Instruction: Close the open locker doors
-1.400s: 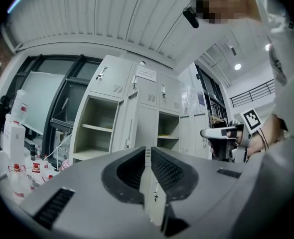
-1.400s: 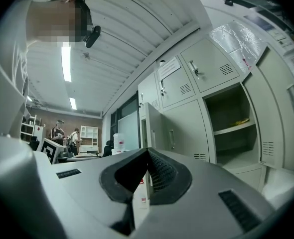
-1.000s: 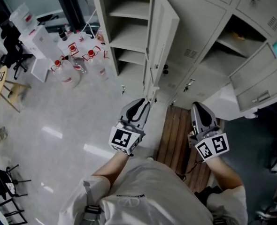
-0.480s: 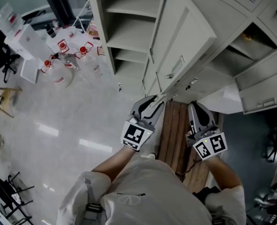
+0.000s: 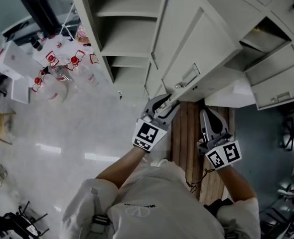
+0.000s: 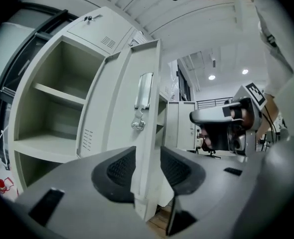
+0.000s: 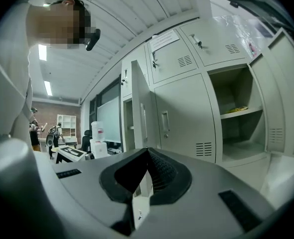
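A tall grey locker door (image 5: 187, 49) stands half swung from its shelved locker (image 5: 122, 34). My left gripper (image 5: 167, 103) is at the door's lower free edge. In the left gripper view the door (image 6: 137, 98) edge runs between the two pads of the left gripper (image 6: 148, 166); its jaws are opening and a thin gap shows on each side. My right gripper (image 5: 208, 112) hangs shut and empty to the right, its jaws pointing at the lockers (image 7: 148, 171). A second locker (image 5: 259, 39) at the right stands open, its door (image 5: 281, 83) swung out.
A wooden slatted board (image 5: 187, 133) lies on the floor under both grippers. Several clear bottles with red labels (image 5: 52, 73) and white boxes stand on the floor at the left. A dark chair (image 5: 291, 133) sits at the right edge.
The tall door has swung from edge-on toward the lockers' front. My left gripper went right and forward with its edge, and its jaws have spread. The right gripper stayed put.
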Motion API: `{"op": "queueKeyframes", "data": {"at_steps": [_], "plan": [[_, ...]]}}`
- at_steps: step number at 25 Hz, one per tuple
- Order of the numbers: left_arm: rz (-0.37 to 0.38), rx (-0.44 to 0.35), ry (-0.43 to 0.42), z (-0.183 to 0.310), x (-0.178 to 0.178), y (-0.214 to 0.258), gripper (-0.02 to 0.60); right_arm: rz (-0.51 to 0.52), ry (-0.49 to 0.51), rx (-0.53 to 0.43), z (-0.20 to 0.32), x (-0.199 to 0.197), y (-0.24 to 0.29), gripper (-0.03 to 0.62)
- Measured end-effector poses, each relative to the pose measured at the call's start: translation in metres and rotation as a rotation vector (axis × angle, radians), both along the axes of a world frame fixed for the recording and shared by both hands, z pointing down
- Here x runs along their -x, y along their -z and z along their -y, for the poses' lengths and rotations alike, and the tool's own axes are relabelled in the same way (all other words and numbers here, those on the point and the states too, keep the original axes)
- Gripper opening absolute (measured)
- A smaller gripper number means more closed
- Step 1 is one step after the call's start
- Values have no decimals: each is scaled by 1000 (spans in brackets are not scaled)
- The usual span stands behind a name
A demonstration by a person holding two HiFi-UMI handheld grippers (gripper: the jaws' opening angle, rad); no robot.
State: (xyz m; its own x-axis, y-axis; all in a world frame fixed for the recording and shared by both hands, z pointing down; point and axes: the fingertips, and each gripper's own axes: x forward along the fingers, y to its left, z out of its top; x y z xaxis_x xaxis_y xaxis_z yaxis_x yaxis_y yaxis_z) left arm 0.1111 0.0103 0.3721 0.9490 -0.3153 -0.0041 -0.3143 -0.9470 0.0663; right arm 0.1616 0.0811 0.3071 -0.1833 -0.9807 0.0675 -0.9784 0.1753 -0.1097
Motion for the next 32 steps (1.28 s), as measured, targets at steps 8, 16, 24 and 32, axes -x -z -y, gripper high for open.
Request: {"op": "queueKeyframes", "data": {"at_steps": [8,16,24,32], "plan": [[7,8,-55,7,-16,-4,143,-10,13,21,12,8,-5,20],[23,17,-41,11,-28,-7,131,-10,45,4,28,0,0,29],[50,-26,9,9,-25,-6,75,2,125,-54,50,-14,17,33],[75,-39,43,13,4,-6,78,-40,452,-137,66,34,39,126]]}}
